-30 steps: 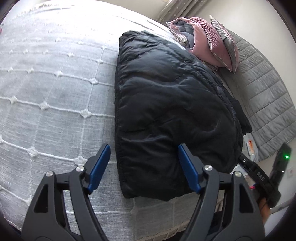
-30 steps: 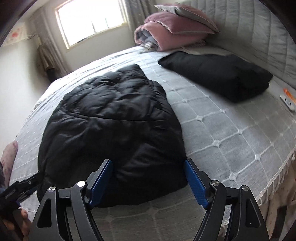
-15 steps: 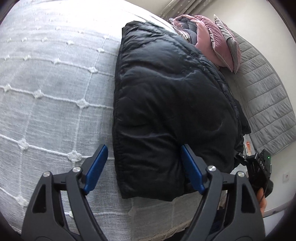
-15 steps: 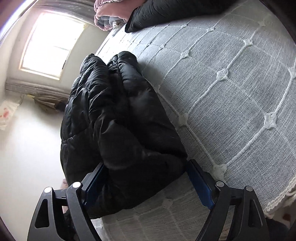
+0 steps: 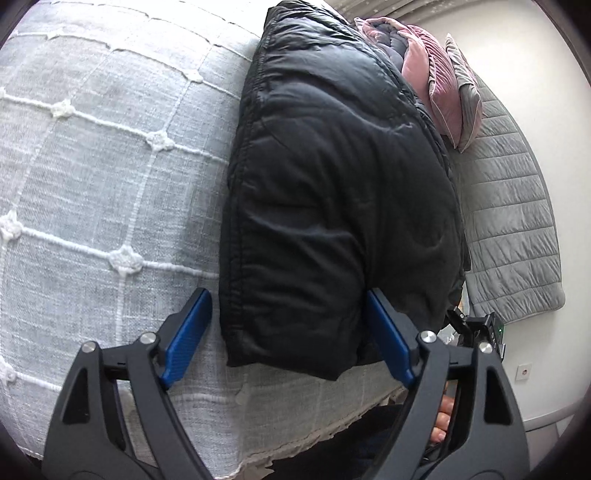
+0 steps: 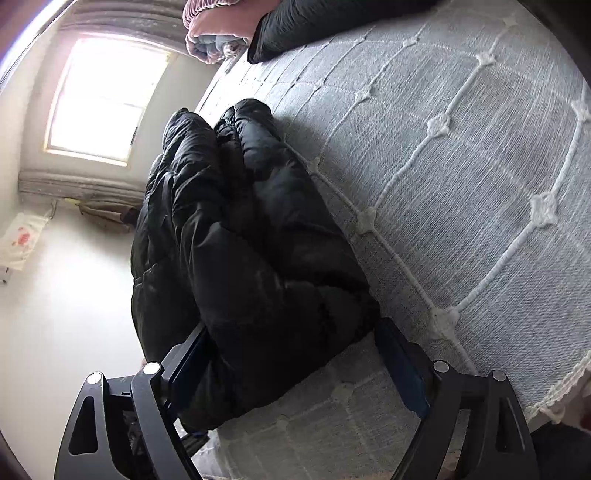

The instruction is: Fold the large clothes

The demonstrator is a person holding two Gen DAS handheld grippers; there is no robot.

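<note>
A black puffer jacket (image 5: 332, 184) lies folded on the grey bedspread (image 5: 92, 166), close to the bed's near edge. My left gripper (image 5: 286, 299) straddles the jacket's near left corner. Its jaws are opening: the left pad stands just clear of the hem and the right pad rests against the fabric. In the right wrist view the jacket (image 6: 240, 258) bulges up between the wide jaws of my right gripper (image 6: 291, 328), which straddles the other near corner, rolled onto its side. The right gripper's body (image 5: 476, 328) and a hand's fingers show behind the left one.
Pink and grey pillows (image 5: 436, 74) are stacked against the quilted grey headboard (image 5: 509, 221). A second dark folded garment (image 6: 295, 33) lies near the pillows (image 6: 207, 40). A bright window (image 6: 103, 103) is on the far wall. The bedspread's fringed edge (image 6: 554, 402) runs just below both grippers.
Both grippers have sunk onto the jacket's near corners and their jaws have widened. The right gripper has rolled strongly, tilting its view; the left has turned slightly and come closer.
</note>
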